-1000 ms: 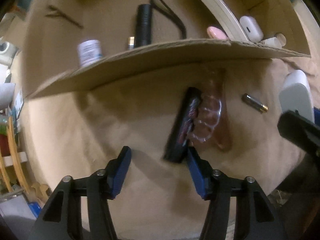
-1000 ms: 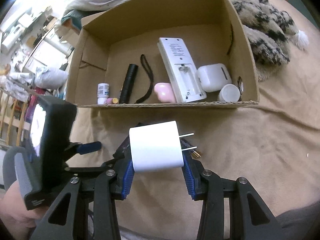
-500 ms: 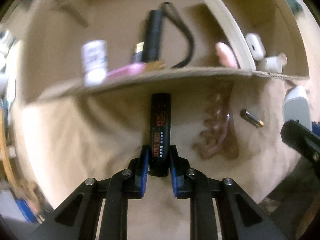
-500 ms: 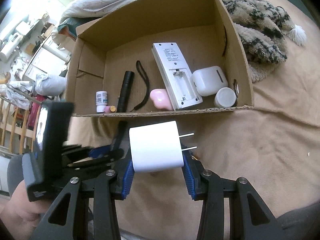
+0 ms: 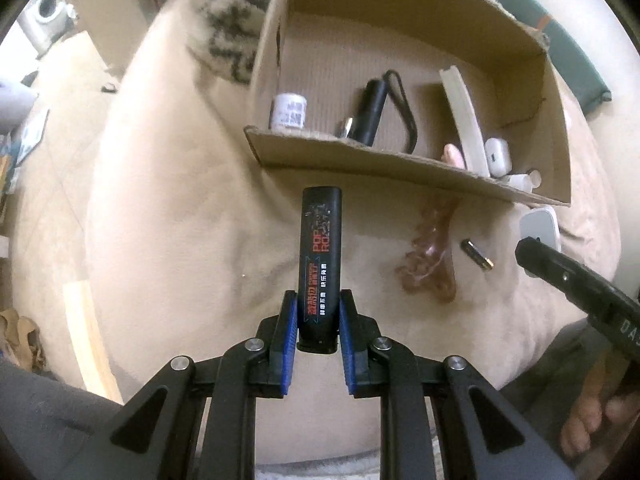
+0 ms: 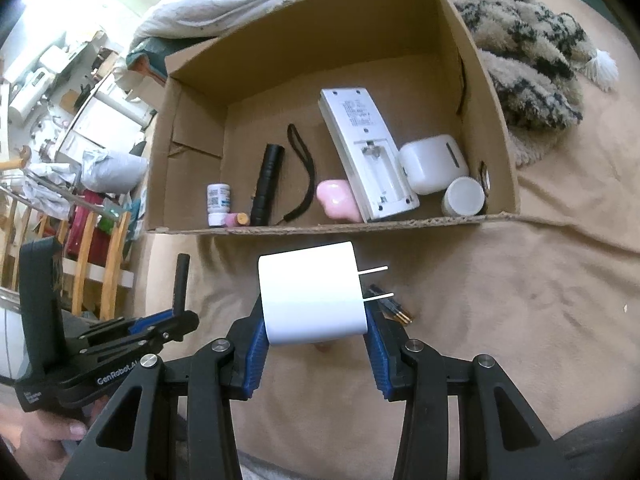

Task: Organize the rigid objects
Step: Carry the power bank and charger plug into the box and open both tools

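Near the cardboard box (image 6: pixel 496 128), left gripper (image 5: pixel 318 320) clamps the black tube (image 5: pixel 321 256); right gripper (image 6: pixel 316 320) clamps the white charger (image 6: pixel 312 292). Lift each clear over the near wall, release low in bare floor left of centre.

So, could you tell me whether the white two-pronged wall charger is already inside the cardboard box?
No, the white wall charger is clamped in the right gripper outside the cardboard box.
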Demonstrator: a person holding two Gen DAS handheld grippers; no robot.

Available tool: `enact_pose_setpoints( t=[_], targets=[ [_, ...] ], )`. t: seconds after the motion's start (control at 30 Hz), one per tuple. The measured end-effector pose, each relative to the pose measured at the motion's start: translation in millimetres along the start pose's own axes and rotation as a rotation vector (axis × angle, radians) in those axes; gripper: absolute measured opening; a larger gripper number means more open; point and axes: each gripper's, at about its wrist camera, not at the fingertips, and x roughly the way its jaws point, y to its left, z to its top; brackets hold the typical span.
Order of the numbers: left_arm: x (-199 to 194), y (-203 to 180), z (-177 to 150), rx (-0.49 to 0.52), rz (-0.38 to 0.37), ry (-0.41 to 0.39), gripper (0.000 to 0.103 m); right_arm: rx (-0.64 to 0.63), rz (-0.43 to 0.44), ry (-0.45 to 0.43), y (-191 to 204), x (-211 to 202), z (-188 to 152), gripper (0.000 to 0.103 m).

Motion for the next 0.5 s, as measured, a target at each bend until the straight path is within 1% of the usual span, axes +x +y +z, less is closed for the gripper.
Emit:
enact_pose_setpoints(
  t=[0.07,0.17,0.37,0.5],
  targets=[
    [-12.3,-17.0,-9.6,0.007,0.017,-0.037,0.018,-0.011,0.015,-0.019,2.7,-6.9,-1.1,0.046],
    [-32.7,-28.7,-17.8,0.029,0.045,-0.117,0.018,-0.042,0.026,-0.056,8.5,-18.3,-1.7,0.046],
    [-57.4,-33.4,-4.4,0.043,0.079,-0.214,0.018,-0.086,0.029,-0.13,15.9,-36.1,13.6,0.046],
    [-65.5,-36.7,12.8,0.056,0.091,-0.239,0.018,-0.13,0.006,-0.151,18.1,-37.6,30.1,0.046]
  ],
)
